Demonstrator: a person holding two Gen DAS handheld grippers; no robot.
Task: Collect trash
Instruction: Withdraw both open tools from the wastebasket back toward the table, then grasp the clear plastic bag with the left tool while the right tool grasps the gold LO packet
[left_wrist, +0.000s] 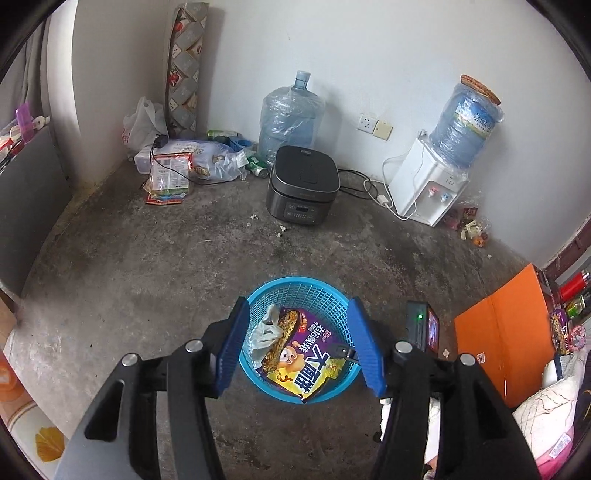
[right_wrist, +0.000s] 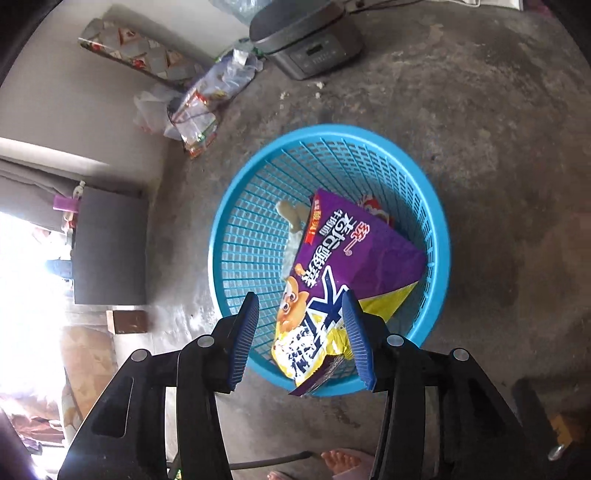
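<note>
A blue mesh basket (left_wrist: 295, 281) stands on the concrete floor. A large purple and yellow noodle wrapper (left_wrist: 299, 350) leans inside it, one corner over the near rim, beside a crumpled white bag (left_wrist: 266, 332). My left gripper (left_wrist: 299, 301) hovers over the basket, open, with nothing between its blue pads. In the right wrist view the basket (right_wrist: 332, 129) fills the middle. My right gripper (right_wrist: 300, 294) is open above the wrapper (right_wrist: 343, 251), whose lower end lies between the fingers; the pads do not press on it. The white bag (right_wrist: 293, 221) and a red-white scrap (right_wrist: 373, 206) lie underneath.
Against the far wall stand a dark rice cooker (left_wrist: 303, 184), a water jug (left_wrist: 288, 114) and a white dispenser (left_wrist: 424, 184) with cables. Wrappers and bags (left_wrist: 170, 173) litter the left corner. An orange carton (left_wrist: 506, 325) stands at the right. A person's toes (right_wrist: 343, 461) show below.
</note>
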